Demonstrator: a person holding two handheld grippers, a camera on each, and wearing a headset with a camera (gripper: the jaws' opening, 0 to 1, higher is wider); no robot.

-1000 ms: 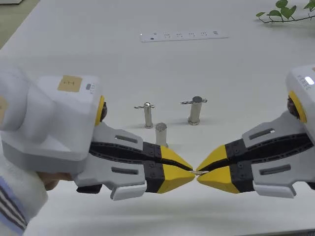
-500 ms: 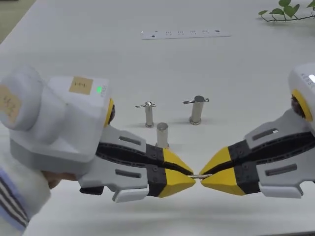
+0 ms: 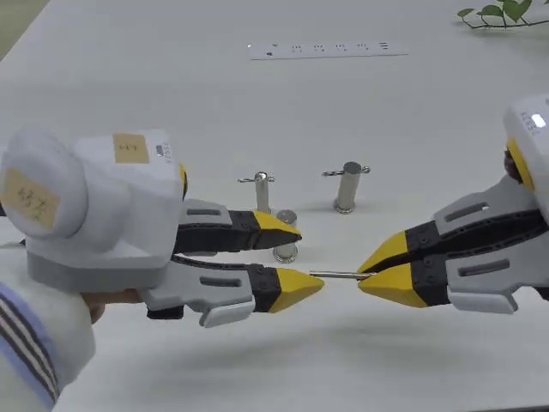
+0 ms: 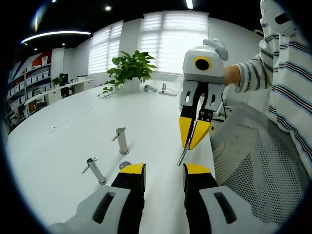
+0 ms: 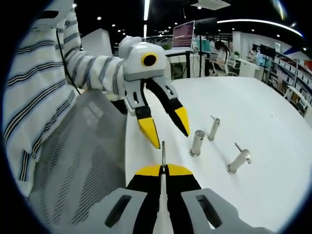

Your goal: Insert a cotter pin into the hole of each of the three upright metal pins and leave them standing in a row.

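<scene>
The right hand-held gripper (image 3: pixel 364 273) pinches a cotter pin (image 3: pixel 336 275) level above the tabletop (image 3: pixel 171 86). The left hand-held gripper (image 3: pixel 310 257) gapes wide beside it. The back-left metal pin (image 3: pixel 262 193) and back-right metal pin (image 3: pixel 349 187) already carry theirs. The bare front metal pin (image 3: pixel 286 252) likely comes next, which means aligning the tip with its hole.

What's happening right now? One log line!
left tool: open | right tool: shut on cotter pin | pinned metal pins: two | bare metal pin: one, near left tool
</scene>
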